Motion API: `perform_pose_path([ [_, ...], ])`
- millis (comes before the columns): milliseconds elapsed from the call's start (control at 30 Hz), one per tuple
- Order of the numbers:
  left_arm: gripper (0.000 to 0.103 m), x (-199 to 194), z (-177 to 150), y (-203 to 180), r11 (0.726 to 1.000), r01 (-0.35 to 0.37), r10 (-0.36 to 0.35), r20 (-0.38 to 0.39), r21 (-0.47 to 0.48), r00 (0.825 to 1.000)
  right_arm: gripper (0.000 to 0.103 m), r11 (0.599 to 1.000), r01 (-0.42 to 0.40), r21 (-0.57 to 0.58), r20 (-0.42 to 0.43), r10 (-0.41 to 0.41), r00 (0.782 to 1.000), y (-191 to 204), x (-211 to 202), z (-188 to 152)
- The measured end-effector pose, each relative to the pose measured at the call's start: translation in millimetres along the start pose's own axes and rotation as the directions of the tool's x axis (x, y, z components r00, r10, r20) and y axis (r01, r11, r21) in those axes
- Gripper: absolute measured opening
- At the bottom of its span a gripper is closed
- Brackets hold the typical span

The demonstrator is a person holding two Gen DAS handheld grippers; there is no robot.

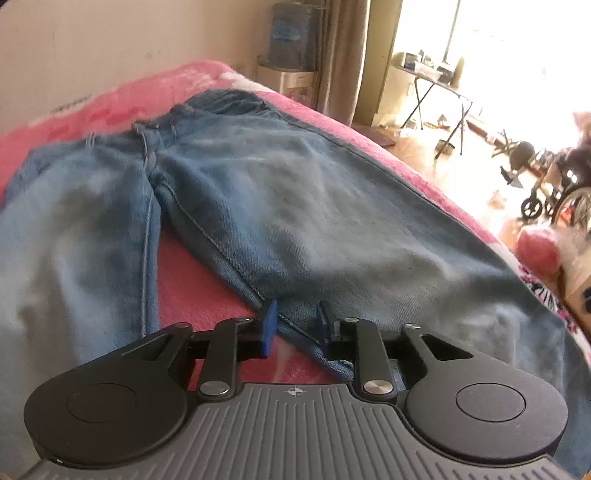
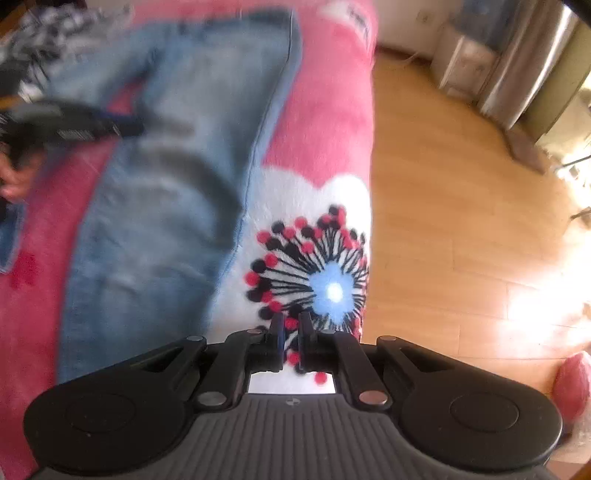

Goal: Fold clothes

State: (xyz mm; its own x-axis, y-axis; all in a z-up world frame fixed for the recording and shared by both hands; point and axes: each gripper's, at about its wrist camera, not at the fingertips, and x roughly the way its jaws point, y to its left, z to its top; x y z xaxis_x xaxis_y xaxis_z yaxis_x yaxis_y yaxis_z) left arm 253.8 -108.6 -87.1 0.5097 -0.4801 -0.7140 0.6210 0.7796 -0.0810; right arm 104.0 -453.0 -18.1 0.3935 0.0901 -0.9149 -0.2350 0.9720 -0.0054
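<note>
Blue jeans (image 1: 295, 206) lie spread flat on a pink blanket (image 1: 192, 288), waistband far, legs running toward me. My left gripper (image 1: 297, 323) sits low at the inner edge of one leg. Its blue pads (image 1: 269, 321) stand apart with the leg's seam lying between them, not pinched. In the right wrist view the jeans (image 2: 166, 184) appear blurred at left. My right gripper (image 2: 291, 328) is shut on nothing, above the blanket's flower print (image 2: 325, 288) beside the leg's outer edge. The left gripper (image 2: 122, 127), held by a hand (image 2: 14, 177), shows blurred at far left.
The bed edge (image 2: 369, 147) drops to a wooden floor (image 2: 461, 184) on the right. A folding table (image 1: 436, 81), a wheelchair (image 1: 561, 192) and a water dispenser (image 1: 291, 37) stand beyond. Black-and-white patterned cloth (image 2: 48, 33) lies at the far corner.
</note>
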Motion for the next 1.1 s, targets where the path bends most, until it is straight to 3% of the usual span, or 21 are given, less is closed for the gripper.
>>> perform_pose_path([
  [133, 0.027, -18.0, -0.3, -9.8, 0.999, 0.000, -0.001, 0.036, 0.034, 0.999, 0.006, 0.992, -0.113, -0.057, 0.091, 0.118, 0.989, 31.7, -11.9, 3.2],
  [233, 0.027, -29.8, -6.5, -22.3, 0.995, 0.024, -0.027, 0.027, 0.094, 0.999, 0.007, 0.982, -0.170, -0.078, 0.004, 0.171, 0.985, 51.3, 10.4, -8.2],
  [300, 0.027, -38.1, -12.8, -29.1, 0.991, 0.052, -0.054, 0.009, 0.123, 0.999, 0.007, 0.979, -0.198, -0.058, -0.114, 0.190, 0.975, 54.1, 22.3, -28.0],
  [400, 0.027, -46.7, -21.5, -38.1, 0.981, 0.100, -0.099, -0.018, 0.165, 0.995, 0.009, 0.971, -0.236, -0.022, -0.210, 0.227, 0.951, 54.8, 10.2, -65.8],
  [467, 0.027, -48.8, -25.2, -46.1, 0.973, 0.123, -0.120, -0.028, 0.197, 0.992, 0.013, 0.964, -0.265, 0.022, -0.282, 0.260, 0.924, 52.6, -3.7, -89.1],
  [533, 0.027, -51.1, -28.1, -53.2, 0.966, 0.159, -0.154, -0.042, 0.203, 0.987, 0.016, 0.966, -0.253, 0.048, -0.338, 0.254, 0.906, 50.3, -15.6, -108.7],
  [633, 0.028, -57.7, -34.1, -64.3, 0.946, 0.262, -0.249, -0.087, 0.192, 0.965, 0.019, 0.971, -0.215, 0.106, -0.399, 0.240, 0.885, 43.4, -29.6, -128.7],
  [667, 0.028, -59.6, -37.1, -69.4, 0.937, 0.282, -0.267, -0.097, 0.208, 0.959, 0.020, 0.972, -0.199, 0.126, -0.406, 0.234, 0.884, 40.6, -35.3, -133.8],
  [767, 0.030, -65.2, -46.7, -85.3, 0.905, 0.334, -0.311, -0.127, 0.262, 0.942, 0.021, 0.971, -0.153, 0.182, -0.358, 0.210, 0.910, 32.2, -57.6, -140.0],
  [867, 0.031, -67.3, -55.1, -98.9, 0.878, 0.373, -0.340, -0.156, 0.300, 0.927, 0.021, 0.972, -0.193, 0.135, -0.212, 0.219, 0.952, 41.9, -83.2, -127.1],
  [967, 0.031, -64.0, -56.5, -103.3, 0.879, 0.376, -0.340, -0.167, 0.294, 0.926, 0.021, 0.957, -0.289, -0.037, -0.158, 0.280, 0.947, 76.5, -88.6, -104.7],
  [1100, 0.031, -65.3, -54.8, -104.0, 0.884, 0.372, -0.337, -0.166, 0.284, 0.927, 0.021, 0.910, -0.350, -0.220, -0.211, 0.306, 0.928, 128.0, -67.9, -95.7],
])
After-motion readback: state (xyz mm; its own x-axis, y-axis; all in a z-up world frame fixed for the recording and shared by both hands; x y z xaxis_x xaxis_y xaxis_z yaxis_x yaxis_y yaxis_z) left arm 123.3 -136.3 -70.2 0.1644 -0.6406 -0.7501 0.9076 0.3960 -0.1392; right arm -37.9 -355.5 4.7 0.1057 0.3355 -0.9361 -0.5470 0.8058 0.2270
